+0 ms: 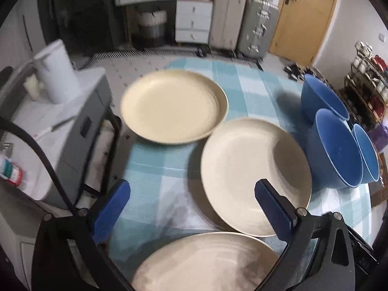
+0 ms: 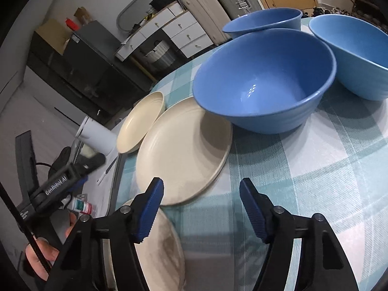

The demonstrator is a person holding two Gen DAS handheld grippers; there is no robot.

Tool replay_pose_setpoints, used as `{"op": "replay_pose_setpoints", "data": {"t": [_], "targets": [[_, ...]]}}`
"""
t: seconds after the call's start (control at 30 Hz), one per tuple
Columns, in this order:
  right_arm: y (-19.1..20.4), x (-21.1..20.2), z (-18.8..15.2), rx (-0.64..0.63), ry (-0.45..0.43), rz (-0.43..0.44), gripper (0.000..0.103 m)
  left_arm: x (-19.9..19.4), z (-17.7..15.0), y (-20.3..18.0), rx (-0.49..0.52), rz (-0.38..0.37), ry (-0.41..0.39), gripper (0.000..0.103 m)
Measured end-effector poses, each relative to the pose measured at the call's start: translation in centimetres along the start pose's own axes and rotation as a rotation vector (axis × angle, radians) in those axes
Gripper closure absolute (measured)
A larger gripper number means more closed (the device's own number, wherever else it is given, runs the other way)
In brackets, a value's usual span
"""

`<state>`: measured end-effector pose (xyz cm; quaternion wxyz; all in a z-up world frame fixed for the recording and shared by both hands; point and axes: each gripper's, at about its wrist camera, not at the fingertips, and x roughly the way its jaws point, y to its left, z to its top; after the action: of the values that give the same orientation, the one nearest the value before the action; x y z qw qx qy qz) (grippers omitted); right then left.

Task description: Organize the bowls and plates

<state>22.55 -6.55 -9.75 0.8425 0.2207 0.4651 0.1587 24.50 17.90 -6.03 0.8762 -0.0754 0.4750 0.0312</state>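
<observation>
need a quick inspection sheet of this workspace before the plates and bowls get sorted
surface: table with a blue-and-white checked cloth, no spills seen.
job's things: three cream plates laid out singly, not stacked; three blue bowls grouped on the cloth to the plates' right.
clutter: nothing seen on the cloth itself.
grippers: left claw open above the cloth between the plates, holding nothing; right claw open, empty, aimed toward the bowls.
cables: a black cable loops at the table's left edge.
surroundings: grey side cabinet carrying a white jug; suitcases, white drawers and a wooden door behind.
</observation>
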Motion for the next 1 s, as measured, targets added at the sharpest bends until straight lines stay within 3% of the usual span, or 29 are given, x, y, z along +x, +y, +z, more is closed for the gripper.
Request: {"op": "replay_pose_setpoints", "data": {"t": [0.2,0.4,0.5,0.7,0.8,1.0], "targets": [[0.1,2.6,0.3,0.013,0.01,-0.02,0.046,2.8,0.8,0.2,-0.006,0.005,0.096,0.0],[0.7,4.0,0.6,-0.026,-0.039,-0.047,0.047,3.8,1.2,0.6,-0.01,-0.037,0.112,0.0],[0.6,4.8,0.8,-0.019,-0.029,-0.048,0.048,4.6,1.5,0.6,-0.009,-0.081,0.126,0.006],[0.4,6.2,1.3,-0.02,-0.019,-0.063,0.054,5.6,2.0,0.7,-0.001,-0.097,0.147,0.007],[0.1,6.8,1.4,-0.009,-0.009,-0.062,0.056,6.0,2.2,0.6,0.003,-0.105,0.152,0.011],[0.3,7.2,1.6,-0.014,-0.024,-0.077,0.057,6.9,2.4,0.3,0.038,-0.119,0.168,0.029]]}}
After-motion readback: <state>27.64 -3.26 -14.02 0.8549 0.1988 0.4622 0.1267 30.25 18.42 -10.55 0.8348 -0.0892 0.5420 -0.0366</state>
